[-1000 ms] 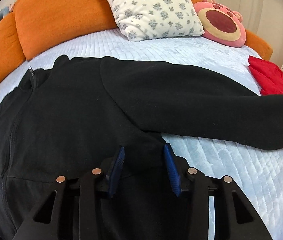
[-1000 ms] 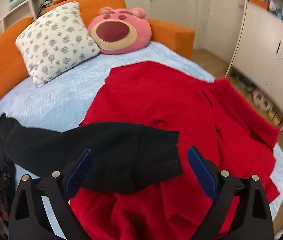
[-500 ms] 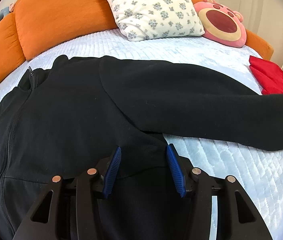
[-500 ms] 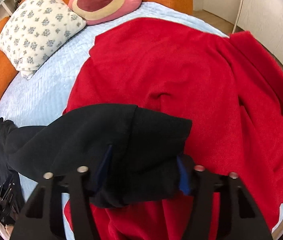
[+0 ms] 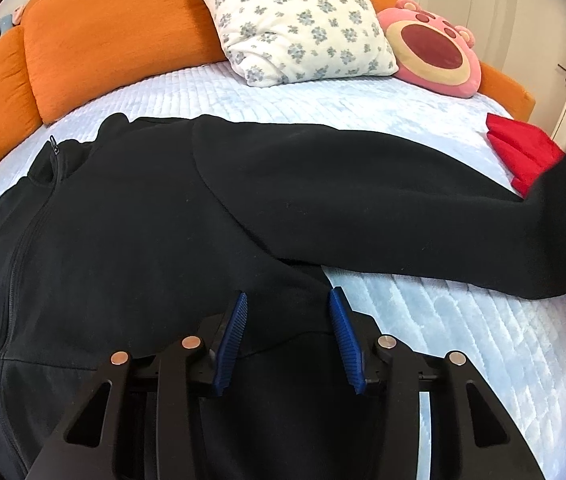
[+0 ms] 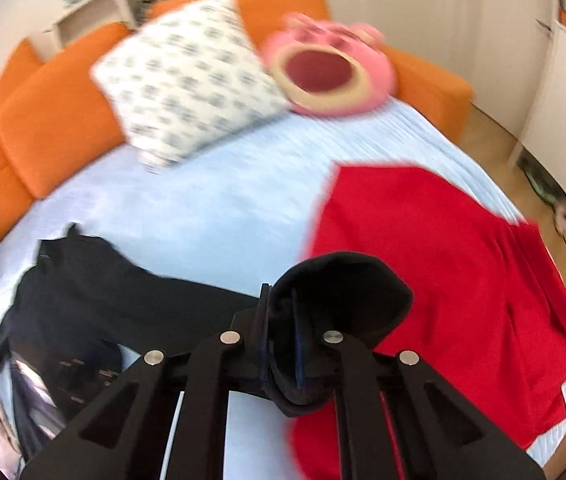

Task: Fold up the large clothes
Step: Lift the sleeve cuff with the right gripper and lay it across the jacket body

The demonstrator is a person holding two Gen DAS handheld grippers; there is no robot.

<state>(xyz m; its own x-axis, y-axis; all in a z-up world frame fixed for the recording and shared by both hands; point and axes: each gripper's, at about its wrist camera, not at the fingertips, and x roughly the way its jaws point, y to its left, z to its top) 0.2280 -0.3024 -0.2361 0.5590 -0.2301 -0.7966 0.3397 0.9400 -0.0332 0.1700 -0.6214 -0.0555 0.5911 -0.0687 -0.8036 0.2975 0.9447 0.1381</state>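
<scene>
My right gripper pinches the black jacket's sleeve cuff above the red garment; my left gripper straddles its side, unclenched, on the bed.

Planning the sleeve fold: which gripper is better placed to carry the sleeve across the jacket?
Right. The right gripper is shut on the cuff, lifted above the red garment. The left gripper is open at the jacket side.

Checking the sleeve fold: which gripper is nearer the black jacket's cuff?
Right. The right gripper is shut on the cuff, lifted above the red garment. The left gripper is open at the black jacket's armpit, a sleeve-length away.
</scene>
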